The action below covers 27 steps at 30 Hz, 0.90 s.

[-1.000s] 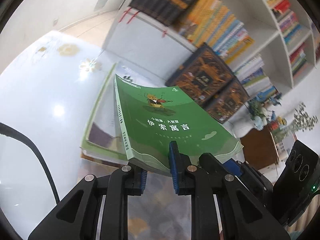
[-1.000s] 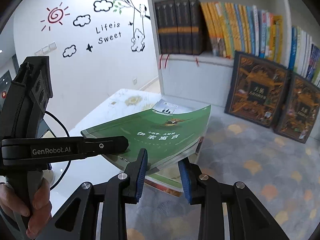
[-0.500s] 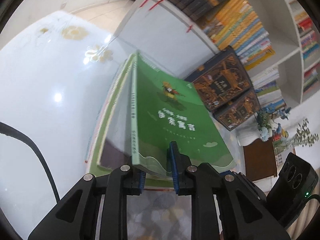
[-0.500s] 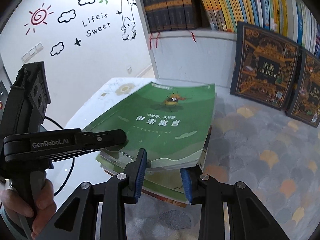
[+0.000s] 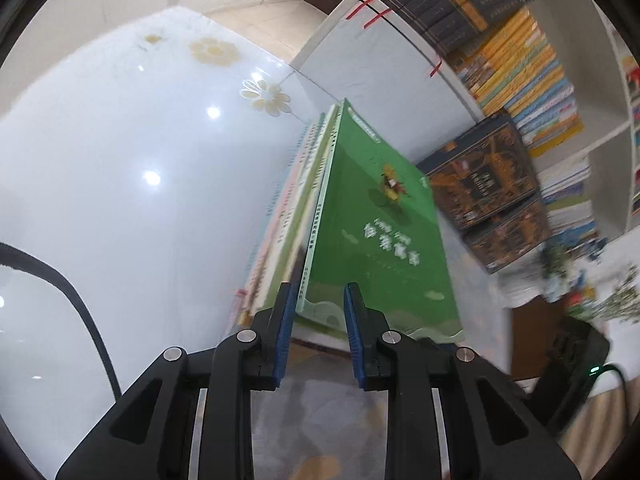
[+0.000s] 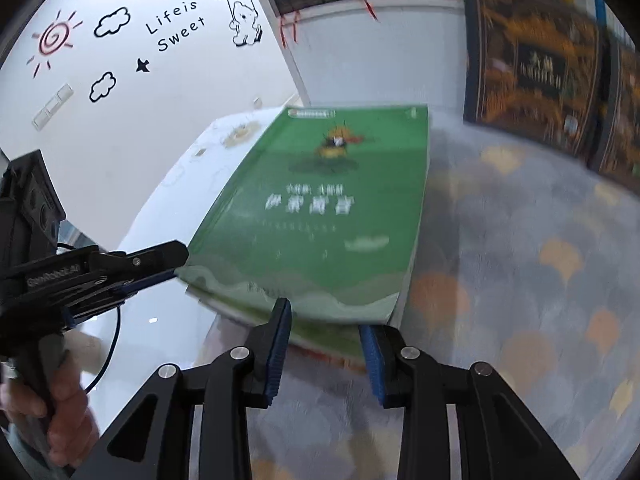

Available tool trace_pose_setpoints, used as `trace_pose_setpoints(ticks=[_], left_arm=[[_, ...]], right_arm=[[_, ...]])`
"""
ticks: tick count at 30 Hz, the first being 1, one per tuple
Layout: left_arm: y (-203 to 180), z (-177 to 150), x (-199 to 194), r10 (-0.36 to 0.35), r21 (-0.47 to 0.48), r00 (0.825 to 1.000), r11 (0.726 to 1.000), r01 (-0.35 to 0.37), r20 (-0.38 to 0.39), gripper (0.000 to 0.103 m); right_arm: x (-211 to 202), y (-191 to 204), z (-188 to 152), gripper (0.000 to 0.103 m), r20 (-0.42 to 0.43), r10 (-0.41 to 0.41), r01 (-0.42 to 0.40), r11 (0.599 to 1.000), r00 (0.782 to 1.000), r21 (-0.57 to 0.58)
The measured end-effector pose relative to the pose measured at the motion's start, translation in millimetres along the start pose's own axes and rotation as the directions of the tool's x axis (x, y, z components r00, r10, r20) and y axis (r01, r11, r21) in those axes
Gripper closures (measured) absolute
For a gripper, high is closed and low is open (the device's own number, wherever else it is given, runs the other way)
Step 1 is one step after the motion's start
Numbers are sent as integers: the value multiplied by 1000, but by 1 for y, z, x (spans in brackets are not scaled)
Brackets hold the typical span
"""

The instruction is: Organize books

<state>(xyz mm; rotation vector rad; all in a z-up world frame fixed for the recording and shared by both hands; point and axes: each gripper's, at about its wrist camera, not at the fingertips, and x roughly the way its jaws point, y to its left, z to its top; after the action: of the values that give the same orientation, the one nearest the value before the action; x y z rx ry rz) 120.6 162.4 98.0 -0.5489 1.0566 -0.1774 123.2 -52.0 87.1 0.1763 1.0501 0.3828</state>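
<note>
Green book (image 6: 320,208) atop a stack (image 5: 288,224) at the table's (image 5: 120,184) right edge.
Left gripper (image 5: 318,300) astride the book's near spine corner, blue pads (image 5: 282,332) just opened, clear of it; right gripper (image 6: 324,320) spread at the near edge, grip on the book impossible to tell.

glossy white table (image 5: 120,200); patterned carpet (image 6: 520,260); wall decals (image 6: 176,28)

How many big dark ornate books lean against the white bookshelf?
2: one dark ornate book right of the green book, and a second dark ornate book at its right, partly cut off.
</note>
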Motion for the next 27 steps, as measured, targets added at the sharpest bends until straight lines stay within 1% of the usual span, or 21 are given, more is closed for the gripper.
trace_pose_setpoints(ticks=[2,4,5,7,8,9,10,11,13,14,15,16,17,18,19,20,21,22,24,26,27], left_arm=[[-7,-5,-2,64,42,998,997,-64,9,80],[-17,-12,-4,116,94,993,989,-118,21,80],[-24,-16,-6,129,121,991,984,-131,28,80],[-36,-23,-10,143,164,989,975,-147,39,80],[-44,-26,-12,147,187,988,970,-154,46,80],[-51,-30,-14,152,209,987,965,-160,53,79],[-59,-33,-17,154,233,986,959,-164,59,76],[-68,-37,-20,150,266,987,950,-161,63,74],[-86,-47,-24,137,347,989,927,-145,48,69],[-97,-53,-28,131,390,990,910,-140,48,68],[-106,-59,-31,121,417,991,899,-133,55,65],[-118,-65,-36,102,441,993,889,-120,64,59],[-128,-70,-41,88,460,993,881,-112,74,55],[-139,-73,-45,82,482,993,869,-112,84,44],[-150,-76,-50,73,509,992,853,-116,103,36],[-162,-78,-59,61,535,988,835,-127,140,34],[-173,-79,-65,55,548,983,824,-143,175,34],[-182,-78,-71,52,550,977,820,-159,205,34],[-199,-74,-86,41,535,968,827,-171,246,33],[-215,-73,-101,25,517,958,838,-176,286,25],[-222,-74,-107,24,510,952,840,-186,306,20]], right_arm=[[-9,-6,-9,68,-10,14,-14,1000,1000,-5],[-18,-13,-20,62,-21,-3,3,1000,1000,-14],[-25,-17,-26,59,-21,-23,22,1000,1000,-12],[-41,-26,-37,58,-2,-43,43,999,999,-9],[-52,-32,-43,56,16,-68,68,998,998,-8],[-63,-38,-48,52,33,-95,95,995,995,-7],[-76,-44,-53,50,54,-122,123,992,991,-5],[-91,-52,-61,49,81,-155,156,988,985,1],[-118,-67,-73,48,123,-219,219,976,968,17],[-132,-76,-78,46,141,-254,252,967,957,31],[-146,-85,-84,44,159,-288,284,958,944,45],[-157,-91,-87,42,173,-308,303,951,935,55],[-171,-97,-90,38,196,-333,326,943,922,67],[-184,-101,-93,34,221,-353,345,936,909,75],[-197,-105,-94,32,249,-373,364,928,894,83],[-212,-108,-97,28,280,-394,385,919,875,91],[-225,-111,-98,23,306,-408,397,912,860,99],[-237,-112,-98,20,330,-415,404,909,848,105],[-258,-115,-102,10,372,-426,416,903,825,110],[-275,-119,-107,8,396,-459,461,882,795,97],[-280,-119,-108,8,399,-473,481,872,785,87]])
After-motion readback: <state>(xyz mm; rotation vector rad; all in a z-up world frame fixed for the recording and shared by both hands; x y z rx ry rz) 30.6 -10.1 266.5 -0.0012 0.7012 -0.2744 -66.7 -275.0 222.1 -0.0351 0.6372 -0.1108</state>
